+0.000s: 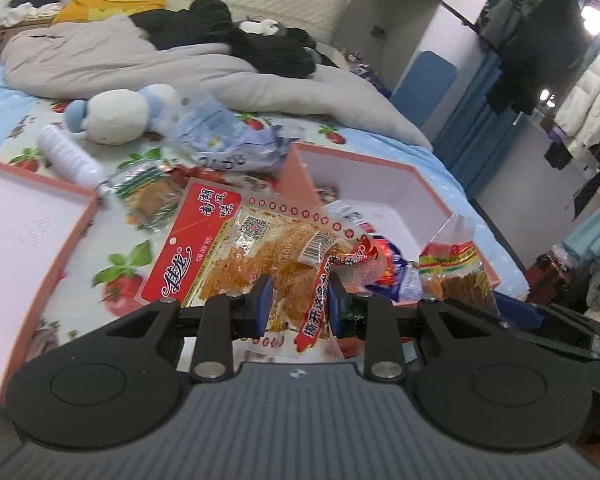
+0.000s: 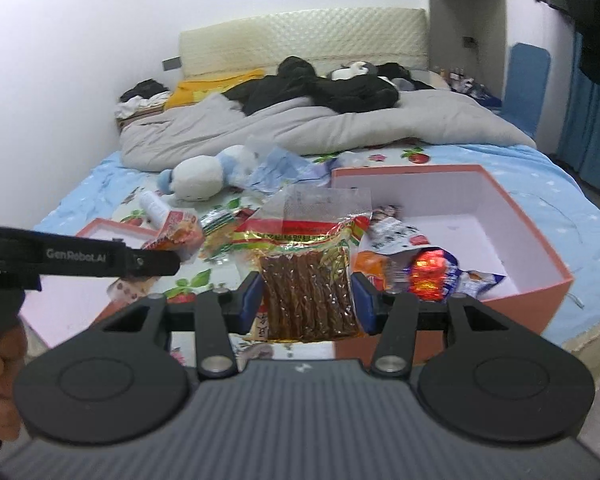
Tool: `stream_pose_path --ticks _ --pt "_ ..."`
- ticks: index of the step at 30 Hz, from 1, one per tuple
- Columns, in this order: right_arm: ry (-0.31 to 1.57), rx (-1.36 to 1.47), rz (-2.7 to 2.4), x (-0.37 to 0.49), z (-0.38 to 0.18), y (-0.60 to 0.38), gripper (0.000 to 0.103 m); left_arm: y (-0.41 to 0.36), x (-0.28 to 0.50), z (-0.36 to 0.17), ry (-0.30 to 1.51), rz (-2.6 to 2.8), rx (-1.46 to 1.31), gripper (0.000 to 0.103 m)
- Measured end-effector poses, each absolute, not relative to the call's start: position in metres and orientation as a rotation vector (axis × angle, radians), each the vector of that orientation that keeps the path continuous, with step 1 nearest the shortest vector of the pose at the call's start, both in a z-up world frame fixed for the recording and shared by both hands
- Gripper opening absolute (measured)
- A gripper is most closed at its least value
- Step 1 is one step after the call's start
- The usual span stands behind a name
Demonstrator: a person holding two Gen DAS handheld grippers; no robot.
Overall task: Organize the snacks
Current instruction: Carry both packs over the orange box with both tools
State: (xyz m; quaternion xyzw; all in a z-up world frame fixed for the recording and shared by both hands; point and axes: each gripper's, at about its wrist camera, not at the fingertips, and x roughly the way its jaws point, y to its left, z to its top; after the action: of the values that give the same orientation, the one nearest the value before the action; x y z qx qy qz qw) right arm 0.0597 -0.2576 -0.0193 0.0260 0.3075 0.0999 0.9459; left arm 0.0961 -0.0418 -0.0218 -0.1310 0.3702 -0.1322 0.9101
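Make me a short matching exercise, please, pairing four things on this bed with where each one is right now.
Things:
1. pack of brown sticks
2. big red packet
3. white bottle
4. pink box

Places or states:
A. lying on its side on the sheet beside the plush toy
B. open, with a few snack packs inside
C. between the right tongs
D. between the left tongs

Pairs: 1-C, 2-D, 3-A, 4-B
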Motion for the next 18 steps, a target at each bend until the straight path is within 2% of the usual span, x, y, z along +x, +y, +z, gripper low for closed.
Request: stream_pose_path --ticks 18 --pt "0.657 0.118 0.1 0.142 -0.037 -0.334 0.051 -0.134 0.206 -0.029 0.853 -0.356 -0.215 0.033"
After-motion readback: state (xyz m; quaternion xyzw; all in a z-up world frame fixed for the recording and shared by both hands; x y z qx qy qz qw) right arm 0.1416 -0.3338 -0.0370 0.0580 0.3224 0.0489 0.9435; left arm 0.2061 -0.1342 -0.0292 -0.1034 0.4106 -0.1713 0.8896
